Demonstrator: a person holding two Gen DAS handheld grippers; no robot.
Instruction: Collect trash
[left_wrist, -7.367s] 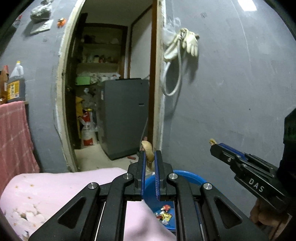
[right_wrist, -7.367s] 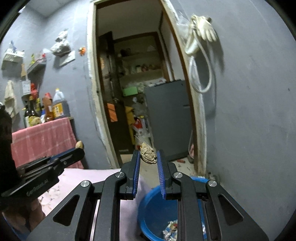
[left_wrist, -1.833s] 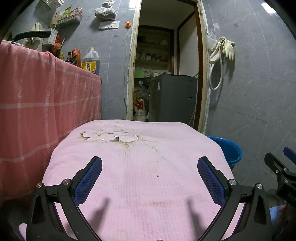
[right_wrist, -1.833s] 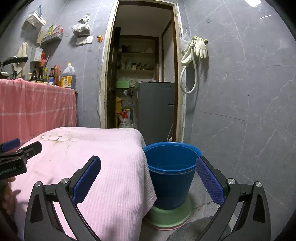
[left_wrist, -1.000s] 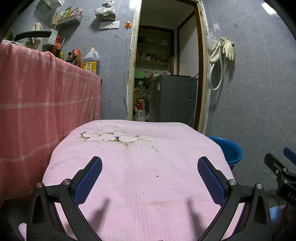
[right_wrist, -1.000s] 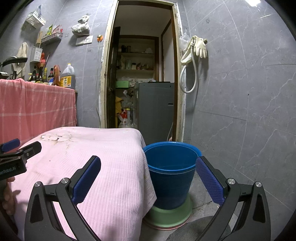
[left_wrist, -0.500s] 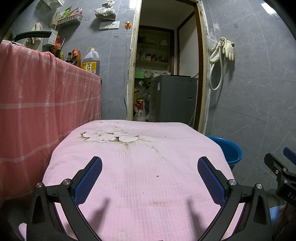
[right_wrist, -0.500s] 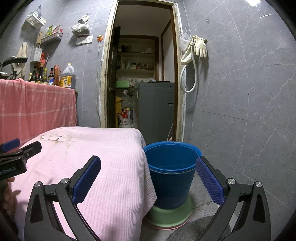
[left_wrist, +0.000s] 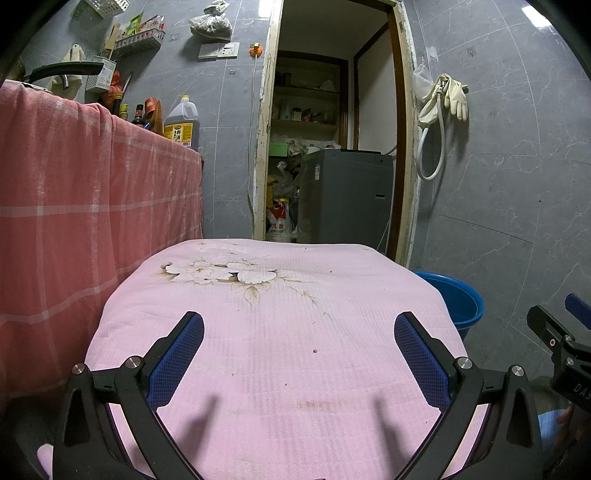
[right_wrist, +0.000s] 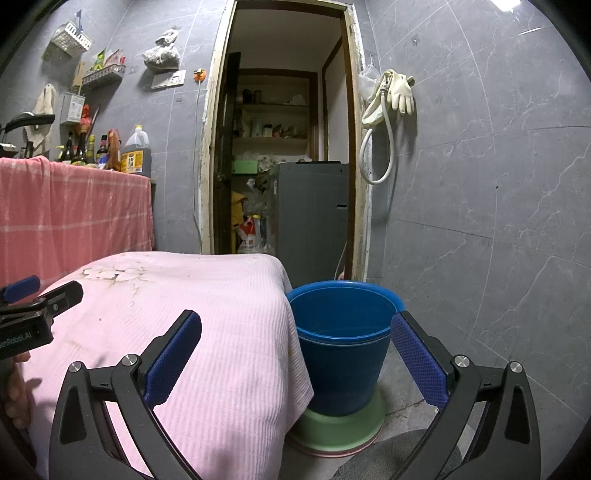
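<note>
Hovering low over the near edge of the pink-covered surface (left_wrist: 280, 332), the left claw (left_wrist: 299, 336) has its blue pads spread wide with nothing between them, and the right claw (right_wrist: 295, 339), just past the surface's right edge, is equally wide and empty. The blue bucket (right_wrist: 343, 332) stands on the floor against that right edge, on a green base (right_wrist: 332, 424); what lies inside it cannot be seen from here. On the cloth I can spot only a few dark specks (left_wrist: 315, 350) near the middle and faint stains, nothing plainly worth gripping. To my eye the collecting looks finished or between pieces. Any next move calls for scanning the surface for leftover trash, then closing on it and carrying it to the bucket.
</note>
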